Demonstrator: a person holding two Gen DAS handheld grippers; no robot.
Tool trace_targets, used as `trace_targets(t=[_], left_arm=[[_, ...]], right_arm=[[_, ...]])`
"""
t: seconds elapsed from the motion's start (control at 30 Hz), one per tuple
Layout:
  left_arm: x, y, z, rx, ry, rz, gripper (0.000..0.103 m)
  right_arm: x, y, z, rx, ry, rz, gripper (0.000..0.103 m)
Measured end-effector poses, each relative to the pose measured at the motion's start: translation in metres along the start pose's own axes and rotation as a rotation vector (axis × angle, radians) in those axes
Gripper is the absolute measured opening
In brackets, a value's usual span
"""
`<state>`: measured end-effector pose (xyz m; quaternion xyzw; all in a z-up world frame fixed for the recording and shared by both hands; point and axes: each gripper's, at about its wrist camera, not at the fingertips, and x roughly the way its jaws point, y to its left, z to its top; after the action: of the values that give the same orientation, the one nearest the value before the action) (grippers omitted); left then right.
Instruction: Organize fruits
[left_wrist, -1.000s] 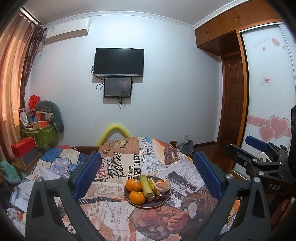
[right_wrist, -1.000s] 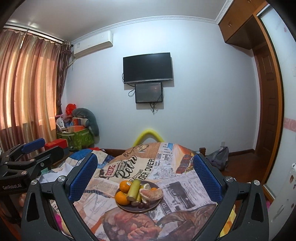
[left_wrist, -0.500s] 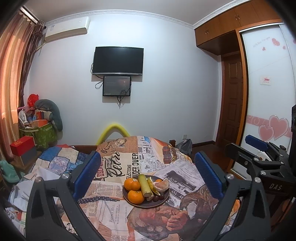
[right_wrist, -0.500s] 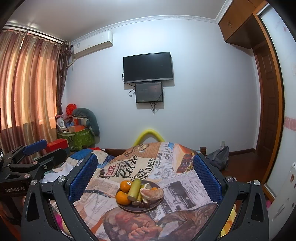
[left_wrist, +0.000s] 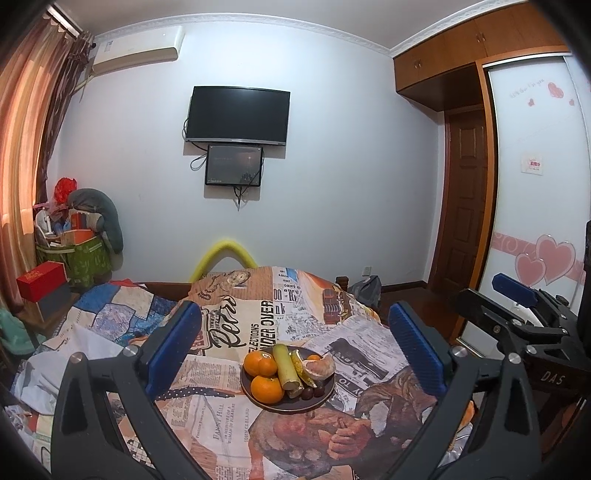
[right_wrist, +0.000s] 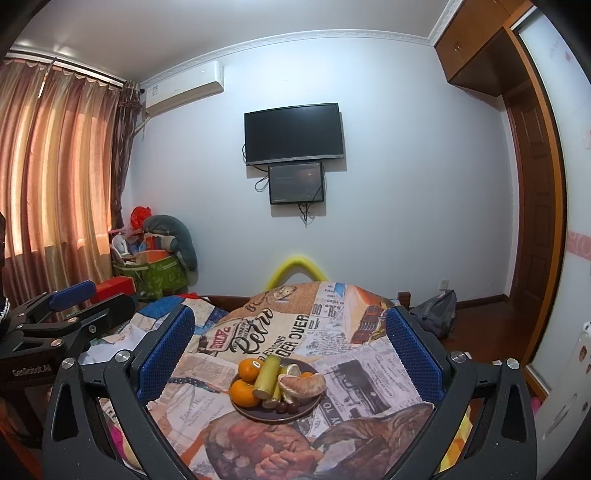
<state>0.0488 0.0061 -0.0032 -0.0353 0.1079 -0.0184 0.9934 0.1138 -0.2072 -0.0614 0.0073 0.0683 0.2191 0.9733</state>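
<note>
Both views drifted slightly; fruit unmoved on dark plate (left_wrist: 325, 400).
Left gripper (left_wrist: 295, 347) and right gripper (right_wrist: 291, 350) hover before it, jaws spread, empty; oranges (left_wrist: 260, 363), green stalk (right_wrist: 266, 376), peeled citrus (right_wrist: 303, 384) piled together: fits sorted or awaiting sorting.

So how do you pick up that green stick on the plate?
Grip the green stick across its middle, coming from above. It's long and round, lying between the oranges and the peeled fruit, so its ends are the freer spots.

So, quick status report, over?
Both grippers, left and right, open, empty. Fruit piled on dark round plate atop newspaper-print cloth. Nothing between.
</note>
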Motion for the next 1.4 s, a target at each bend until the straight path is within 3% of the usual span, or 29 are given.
trace_targets(t=[1.4], left_arm=[[0.0073, 0.0013, -0.0021, -0.011, 0.028, -0.028, 0.103]], right_arm=[[0.0056, 0.0014, -0.0027, 0.003, 0.021, -0.012, 0.103]])
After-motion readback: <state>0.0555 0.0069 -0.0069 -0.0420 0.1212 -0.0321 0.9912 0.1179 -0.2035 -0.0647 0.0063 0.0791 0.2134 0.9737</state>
